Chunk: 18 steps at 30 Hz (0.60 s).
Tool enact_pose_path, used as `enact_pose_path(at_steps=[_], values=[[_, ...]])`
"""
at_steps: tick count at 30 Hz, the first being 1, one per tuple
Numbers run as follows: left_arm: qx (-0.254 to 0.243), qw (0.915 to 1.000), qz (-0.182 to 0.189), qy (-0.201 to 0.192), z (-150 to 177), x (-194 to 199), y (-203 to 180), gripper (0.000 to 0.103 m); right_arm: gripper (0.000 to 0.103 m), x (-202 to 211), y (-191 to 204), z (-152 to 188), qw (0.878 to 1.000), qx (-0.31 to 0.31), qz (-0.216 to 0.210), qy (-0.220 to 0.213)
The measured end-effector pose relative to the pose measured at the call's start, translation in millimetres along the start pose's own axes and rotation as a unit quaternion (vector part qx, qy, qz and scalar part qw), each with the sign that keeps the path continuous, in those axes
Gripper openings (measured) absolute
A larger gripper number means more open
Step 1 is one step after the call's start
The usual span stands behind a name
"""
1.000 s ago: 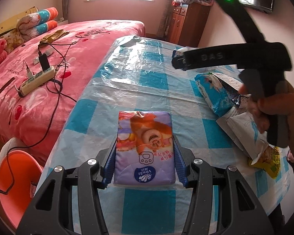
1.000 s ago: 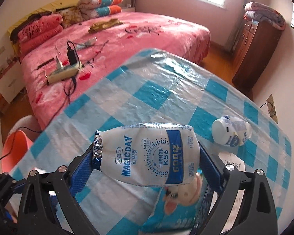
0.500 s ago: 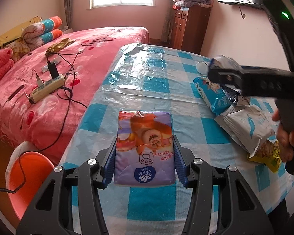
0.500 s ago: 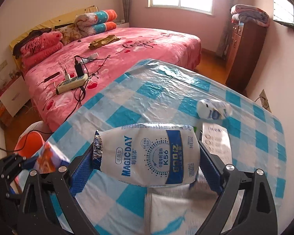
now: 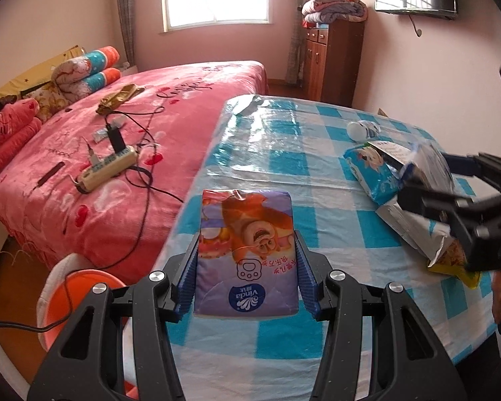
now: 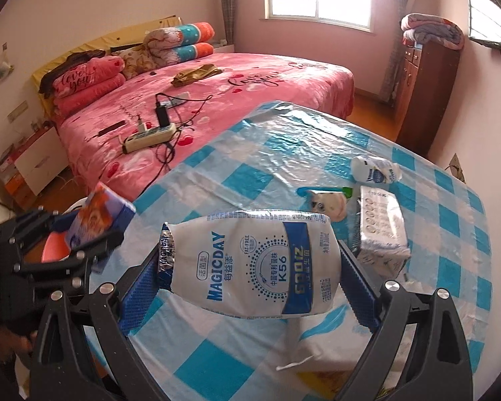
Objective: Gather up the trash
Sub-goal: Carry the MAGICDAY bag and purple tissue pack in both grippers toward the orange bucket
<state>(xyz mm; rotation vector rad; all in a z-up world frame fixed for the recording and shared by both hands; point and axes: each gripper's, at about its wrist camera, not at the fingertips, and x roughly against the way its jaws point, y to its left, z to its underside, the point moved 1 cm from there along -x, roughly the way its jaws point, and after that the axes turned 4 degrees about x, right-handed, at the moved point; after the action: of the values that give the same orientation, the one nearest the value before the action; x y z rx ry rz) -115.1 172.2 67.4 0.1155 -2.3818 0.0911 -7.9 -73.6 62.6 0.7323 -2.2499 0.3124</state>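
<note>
My left gripper (image 5: 246, 277) is shut on a purple Vinda tissue pack (image 5: 247, 250) with a cartoon bear, held above the table's near left edge. It also shows in the right wrist view (image 6: 98, 215). My right gripper (image 6: 248, 274) is shut on a white and blue MAGICDAY pouch (image 6: 250, 260), held above the table. It shows at the right of the left wrist view (image 5: 427, 170). On the table lie a blue cartoon wrapper (image 5: 374, 170), a white bag (image 5: 414, 227), a yellow wrapper (image 5: 457, 264) and a small white bottle (image 6: 375, 168).
The table has a blue and white checked plastic cloth (image 5: 284, 153). An orange bin (image 5: 80, 287) with a white liner stands on the floor at the table's left. A pink bed (image 5: 117, 153) with a power strip (image 5: 107, 167) and cables lies to the left. A wooden cabinet (image 5: 330, 56) stands behind.
Both grippers have pulled back and risen, still holding their items. The right gripper has dropped from high across the left wrist view to its right edge. The bin has come into fuller view.
</note>
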Motion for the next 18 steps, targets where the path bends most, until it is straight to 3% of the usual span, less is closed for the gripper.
enact_pose_path(at_steps=[18], values=[[0.026,0.9968,-0.072,-0.021,-1,29,66,0.053,0.095,6,69,-9,0.997,0.062,-0.044,-0.007]])
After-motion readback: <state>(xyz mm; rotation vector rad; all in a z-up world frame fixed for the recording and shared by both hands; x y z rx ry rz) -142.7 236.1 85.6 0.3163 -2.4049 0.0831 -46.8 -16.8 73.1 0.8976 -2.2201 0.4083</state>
